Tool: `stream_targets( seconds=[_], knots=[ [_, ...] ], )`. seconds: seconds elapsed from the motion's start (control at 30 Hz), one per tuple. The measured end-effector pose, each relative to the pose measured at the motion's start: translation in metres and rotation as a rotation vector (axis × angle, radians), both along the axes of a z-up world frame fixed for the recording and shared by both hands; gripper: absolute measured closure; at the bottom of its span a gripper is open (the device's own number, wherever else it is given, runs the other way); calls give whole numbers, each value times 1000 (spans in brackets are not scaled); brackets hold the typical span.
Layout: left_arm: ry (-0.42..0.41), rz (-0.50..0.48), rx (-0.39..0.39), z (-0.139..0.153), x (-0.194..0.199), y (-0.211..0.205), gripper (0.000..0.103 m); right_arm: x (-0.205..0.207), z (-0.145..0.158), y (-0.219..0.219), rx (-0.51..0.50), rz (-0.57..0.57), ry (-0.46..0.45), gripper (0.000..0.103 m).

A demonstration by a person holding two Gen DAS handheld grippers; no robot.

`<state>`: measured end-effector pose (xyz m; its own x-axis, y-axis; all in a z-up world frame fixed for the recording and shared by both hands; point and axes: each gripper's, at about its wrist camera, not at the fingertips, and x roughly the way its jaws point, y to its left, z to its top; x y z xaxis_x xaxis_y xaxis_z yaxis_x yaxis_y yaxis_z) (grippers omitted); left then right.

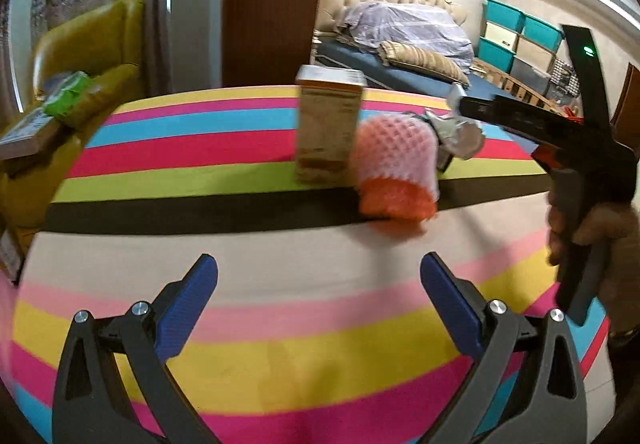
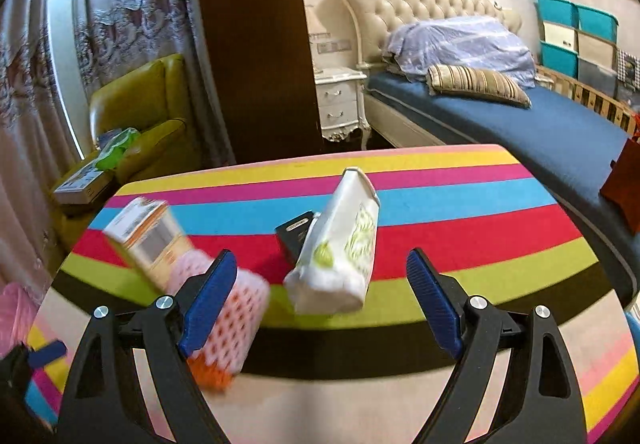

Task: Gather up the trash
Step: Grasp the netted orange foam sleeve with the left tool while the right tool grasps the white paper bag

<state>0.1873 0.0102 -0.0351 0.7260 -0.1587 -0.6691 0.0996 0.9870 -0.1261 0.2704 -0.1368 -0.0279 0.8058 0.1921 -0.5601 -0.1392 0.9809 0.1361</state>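
Note:
On the striped tablecloth (image 1: 280, 304) lie a pink and orange foam fruit net (image 1: 394, 170), an upright beige carton (image 1: 328, 124) behind it, and a crumpled silvery wrapper (image 1: 456, 132). My left gripper (image 1: 319, 276) hovers open, short of the net. In the right wrist view the foam net (image 2: 236, 316) lies by the left finger, the carton (image 2: 150, 240) leans at left, and a white and green tissue pack (image 2: 340, 264) rests ahead beside a small black box (image 2: 294, 236). My right gripper (image 2: 320, 284) is open and holds nothing; it also shows at the right of the left wrist view, gripper (image 1: 520, 116).
A yellow-green armchair (image 2: 140, 116) with papers and a green bag stands left of the table. A bed (image 2: 520, 124), a white nightstand (image 2: 340, 104) and teal storage boxes (image 2: 576, 32) lie beyond the far edge. A dark wooden panel (image 2: 248, 44) rises behind.

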Motion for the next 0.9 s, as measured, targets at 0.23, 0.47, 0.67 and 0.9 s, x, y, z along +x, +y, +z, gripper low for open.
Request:
stream_targets(
  seconds=[0.23, 0.47, 0.67, 0.9],
  knots=[
    [32, 23, 14, -12, 34, -35, 5, 33, -17, -14, 50, 8, 99, 52],
    [59, 21, -8, -20, 62, -59, 5, -21, -8, -34, 41, 38, -6, 61],
    [76, 56, -31, -23, 95, -81, 5, -72, -7, -60, 61, -15, -42, 61],
    [105, 1, -77, -24, 120, -96, 68, -103, -30, -73, 37, -57, -1, 99]
  ],
)
